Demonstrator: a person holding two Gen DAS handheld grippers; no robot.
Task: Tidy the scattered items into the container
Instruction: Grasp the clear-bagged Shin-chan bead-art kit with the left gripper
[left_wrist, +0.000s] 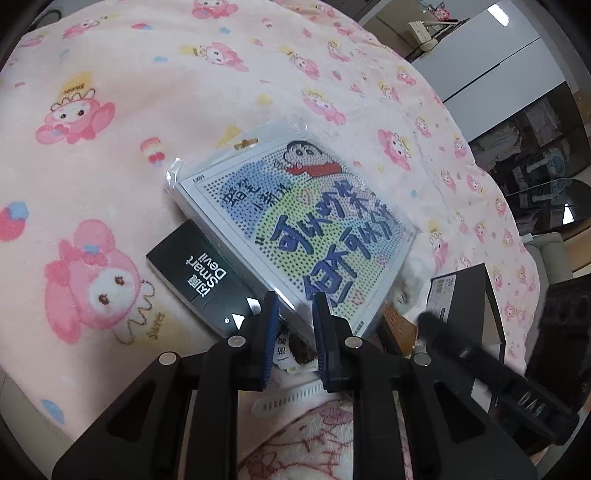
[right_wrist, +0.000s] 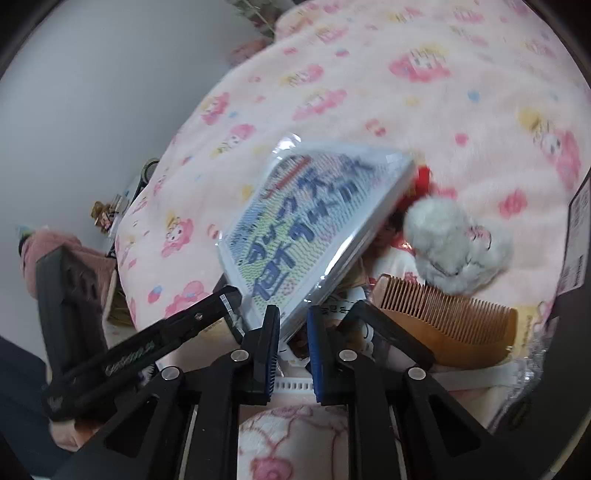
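Setting: a pink blanket (left_wrist: 122, 122) printed with cartoon rabbits covers the whole surface; scattered items lie on it in a loose heap.

Left gripper (left_wrist: 295, 306): blue-padded jaws nearly together, pinching the near edge of the bead-art pack (left_wrist: 295, 218).

Right gripper (right_wrist: 293, 317): jaws drawn close, clamped on the near corner of the same pack (right_wrist: 314, 221); the other gripper shows at 9 o'clock in this view.

Bead-art pack: flat, in a clear sleeve, cartoon boy and blue lettering on its face, tilted up off the blanket, stretching toward 12 o'clock from both grippers.

Black box (left_wrist: 199, 277): white "Smart Devil" lettering, lying partly under the pack, at 10 o'clock from the left gripper.

Wooden comb (right_wrist: 450, 317): at 3 o'clock of the right gripper, teeth toward 12 o'clock.

White plush toy (right_wrist: 454, 251): just beyond the comb, touching its teeth.

White strap (left_wrist: 288, 398): below the left jaws at 6 o'clock.

Container (left_wrist: 465, 295): a dark open box at 3 o'clock in the left view, apart from the pack.
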